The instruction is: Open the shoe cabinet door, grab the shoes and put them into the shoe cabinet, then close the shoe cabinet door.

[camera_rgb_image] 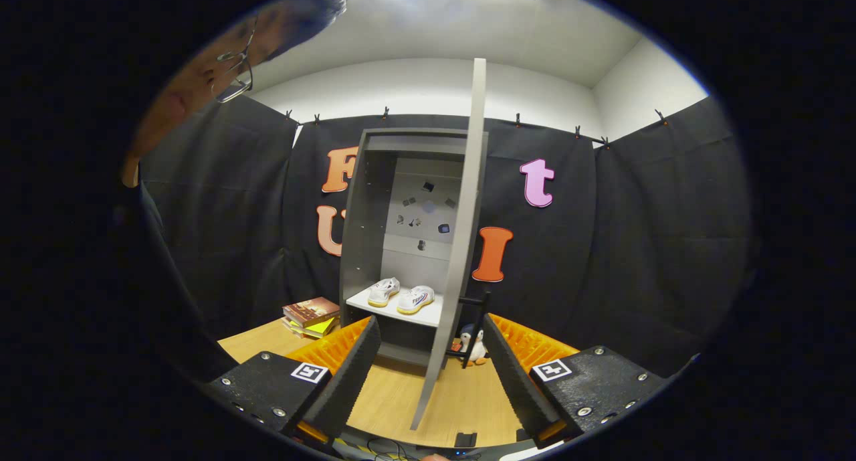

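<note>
1. The gripper point(431, 374) sits low over the wooden table point(394, 401), its 2 black ribbed fingers point(351, 374) spread wide apart and grasping nothing.
2. Straight ahead stands the grey shoe cabinet point(374, 207), upright against the black cloth wall, and its door point(461, 247) is swung open, seen almost edge-on.
3. That door's lower corner comes down between the 2 fingers, closer to the camera than the cabinet body, and touches neither finger as far as the view shows.
4. A black handle point(476, 327) shows on the door's right face, low down, just beside the right finger's tip.
5. The pair of white shoes point(400, 296) is already inside, side by side on the cabinet's white shelf point(374, 307), toes angled toward the camera.
6. The upper part of the cabinet holds no shoes; small dark marks dot its grey back panel point(424, 210).
7. Left of the cabinet, a short stack of books point(311, 316) lies on the table, brown cover on top and yellow below.
8. Right of the door's foot, a small penguin toy point(473, 346) stands on the table, partly hidden behind the handle.
9. A person in dark clothing point(157, 273) leans in at the left, wearing glasses point(234, 73).
</note>
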`<state>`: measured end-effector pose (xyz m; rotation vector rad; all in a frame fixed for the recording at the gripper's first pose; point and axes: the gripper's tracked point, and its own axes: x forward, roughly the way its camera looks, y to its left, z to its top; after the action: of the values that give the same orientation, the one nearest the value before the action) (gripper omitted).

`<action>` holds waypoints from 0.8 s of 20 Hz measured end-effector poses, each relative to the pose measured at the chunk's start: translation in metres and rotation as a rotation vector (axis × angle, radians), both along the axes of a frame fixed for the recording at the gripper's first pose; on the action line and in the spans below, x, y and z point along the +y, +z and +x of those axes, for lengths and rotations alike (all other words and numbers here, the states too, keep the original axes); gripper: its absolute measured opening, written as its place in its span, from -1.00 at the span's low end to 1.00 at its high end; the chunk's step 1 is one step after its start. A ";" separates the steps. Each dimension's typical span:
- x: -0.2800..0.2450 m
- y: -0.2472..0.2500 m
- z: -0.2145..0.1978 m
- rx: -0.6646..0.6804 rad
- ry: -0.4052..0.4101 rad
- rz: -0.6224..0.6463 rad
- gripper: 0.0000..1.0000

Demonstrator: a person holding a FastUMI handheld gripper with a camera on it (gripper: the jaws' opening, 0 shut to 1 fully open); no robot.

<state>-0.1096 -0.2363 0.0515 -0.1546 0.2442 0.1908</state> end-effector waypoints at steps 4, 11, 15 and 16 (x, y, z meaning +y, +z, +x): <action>-0.036 0.012 0.028 -0.051 -0.036 0.053 0.91; -0.046 -0.018 0.054 0.011 0.073 0.293 0.90; -0.080 -0.042 0.073 0.040 0.032 0.369 0.90; -0.085 -0.052 0.079 0.064 0.020 0.398 0.89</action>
<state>-0.0308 -0.3215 -0.0007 0.2440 0.2637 0.2609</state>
